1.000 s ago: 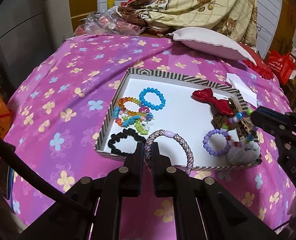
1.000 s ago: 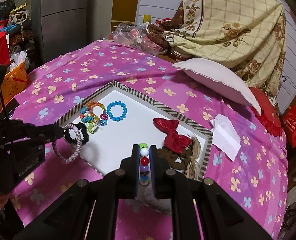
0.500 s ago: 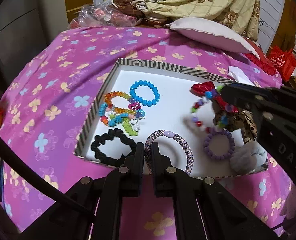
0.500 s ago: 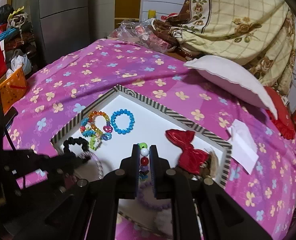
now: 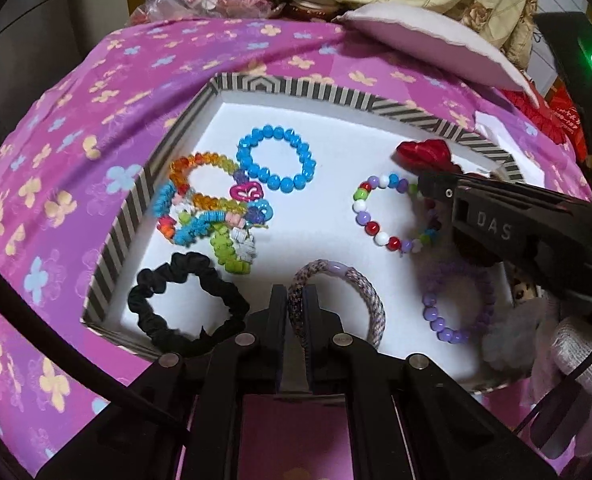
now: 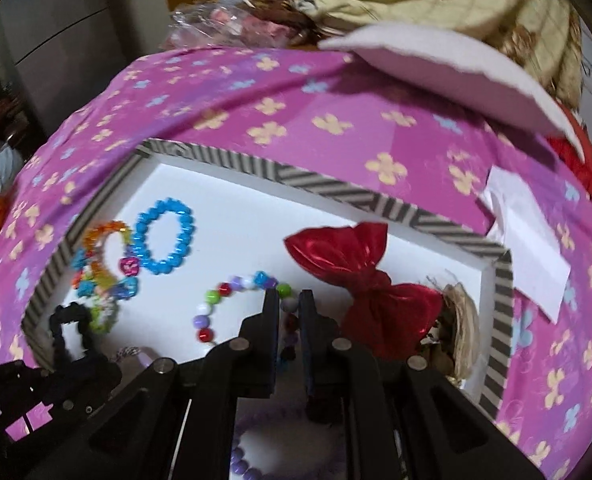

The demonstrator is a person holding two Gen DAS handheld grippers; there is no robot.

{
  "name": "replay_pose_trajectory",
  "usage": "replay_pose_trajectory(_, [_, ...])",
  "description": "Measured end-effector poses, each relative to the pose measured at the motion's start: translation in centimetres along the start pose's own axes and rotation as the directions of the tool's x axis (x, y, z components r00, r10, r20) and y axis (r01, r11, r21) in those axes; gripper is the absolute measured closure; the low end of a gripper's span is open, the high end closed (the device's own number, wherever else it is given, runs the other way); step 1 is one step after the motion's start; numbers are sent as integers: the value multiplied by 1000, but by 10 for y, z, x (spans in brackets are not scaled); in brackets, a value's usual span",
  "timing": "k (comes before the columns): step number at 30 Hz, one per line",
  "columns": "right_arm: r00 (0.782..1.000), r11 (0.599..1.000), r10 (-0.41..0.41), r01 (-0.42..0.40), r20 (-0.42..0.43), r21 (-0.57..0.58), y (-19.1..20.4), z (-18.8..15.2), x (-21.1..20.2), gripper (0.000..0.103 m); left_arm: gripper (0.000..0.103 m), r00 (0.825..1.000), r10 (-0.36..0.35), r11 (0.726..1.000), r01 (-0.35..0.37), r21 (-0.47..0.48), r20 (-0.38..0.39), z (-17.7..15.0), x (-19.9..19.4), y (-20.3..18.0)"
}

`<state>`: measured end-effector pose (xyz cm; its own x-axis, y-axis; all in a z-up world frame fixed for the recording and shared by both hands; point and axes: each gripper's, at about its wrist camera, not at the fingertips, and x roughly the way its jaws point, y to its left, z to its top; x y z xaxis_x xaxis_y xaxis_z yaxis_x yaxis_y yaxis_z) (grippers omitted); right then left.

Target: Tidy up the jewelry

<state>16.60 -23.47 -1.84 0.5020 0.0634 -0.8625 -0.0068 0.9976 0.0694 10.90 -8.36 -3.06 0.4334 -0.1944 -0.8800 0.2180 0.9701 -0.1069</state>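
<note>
Left tool [image 5: 295, 300]: jaws narrow, clamped on the braided bracelet [image 5: 359, 292] at its near-left arc.
Braided bracelet: ring stands nearly on edge, long axis running from the tool away to the right; a lilac bead [image 5: 334, 268] sits at its top. It is over the near middle of the tray [image 5: 323, 94], its far side low to the white floor; contact cannot be told.
Right tool [image 6: 288, 300]: jaws narrow, pinching the mixed bead bracelet [image 6: 220, 300] at its right end.
Mixed bead bracelet: loop lies flat-looking on the tray floor, centre-right, spreading leftward from the tool; in the left view it is an open ring [image 5: 379, 210] with the tool at its right side.
Tray: shallow, white inside, striped rim, on a pink flowered bed cover [image 5: 96, 92].
Tray, left: blue bead bracelet [image 5: 276, 158] flat, beside a tangle of coloured bracelets [image 5: 208, 208].
Tray, near left: black scrunchie [image 5: 184, 304], just left of the left tool.
Tray, near right: lilac bead bracelet [image 5: 451, 312], partly under the right tool's body.
Tray, far right: red bow [image 6: 359, 276], long axis slanting from far left to near right, just beside the right tool.
Bed, beyond the tray: white pillow [image 5: 423, 40].
</note>
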Motion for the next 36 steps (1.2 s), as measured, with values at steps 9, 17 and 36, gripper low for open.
replay_pose_trajectory(9, [994,999,30,-34,102,40,-2,-26,-52,62,59,1000,10,1000,-10,17,27,-8,-14,0])
replay_pose_trajectory(17, [978,994,-16,-6,207,106,-7,-77,-117,50,59,993,60,997,-66,47,106,-24,-57,0])
replay_pose_trajectory(36, [970,994,-9,-17,244,105,30,-142,-170,42,59,973,88,995,-95,20,214,-64,-130,8])
